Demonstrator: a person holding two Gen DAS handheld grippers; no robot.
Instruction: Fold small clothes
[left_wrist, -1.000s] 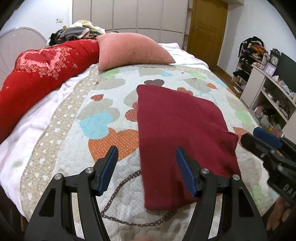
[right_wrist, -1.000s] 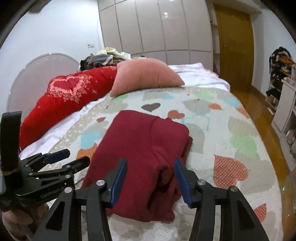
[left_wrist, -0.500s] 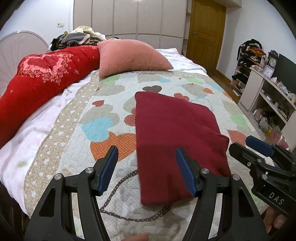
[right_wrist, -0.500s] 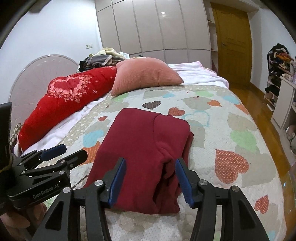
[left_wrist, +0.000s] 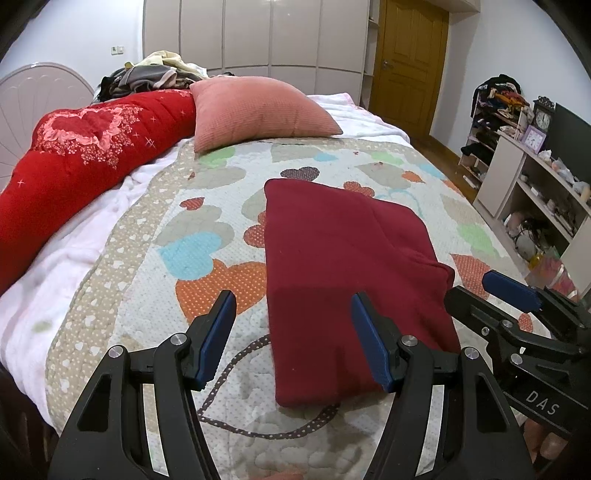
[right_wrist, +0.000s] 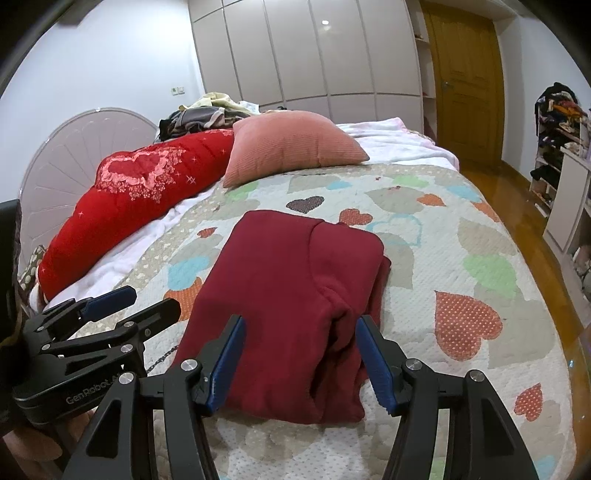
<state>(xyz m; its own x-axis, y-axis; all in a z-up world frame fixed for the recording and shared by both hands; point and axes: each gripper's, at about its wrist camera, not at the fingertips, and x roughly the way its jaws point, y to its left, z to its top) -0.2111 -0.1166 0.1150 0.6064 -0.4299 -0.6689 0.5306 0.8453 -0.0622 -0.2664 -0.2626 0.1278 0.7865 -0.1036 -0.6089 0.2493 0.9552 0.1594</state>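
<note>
A dark red garment (left_wrist: 343, 251) lies folded into a rectangle on the heart-patterned quilt (left_wrist: 207, 251). Its right side (right_wrist: 295, 266) shows stacked fold edges. My left gripper (left_wrist: 291, 302) hovers open over the garment's near left edge, touching nothing. My right gripper (right_wrist: 300, 323) hangs over the near right part of the garment; its jaws are opening and nothing is pressed between the pads. Each gripper shows in the other's view: the right one (left_wrist: 480, 293) at the right edge, the left one (right_wrist: 147, 300) at the lower left.
A pink pillow (left_wrist: 258, 107) and a long red bolster (left_wrist: 92, 147) lie at the head of the bed, with a pile of clothes (left_wrist: 155, 72) behind. Open shelves (left_wrist: 535, 192) stand to the right, across a strip of wooden floor (right_wrist: 517, 192).
The right gripper's jaws have spread wider over the garment's folded edge. The left gripper has drawn back slightly from the garment. The garment lies where it was.
</note>
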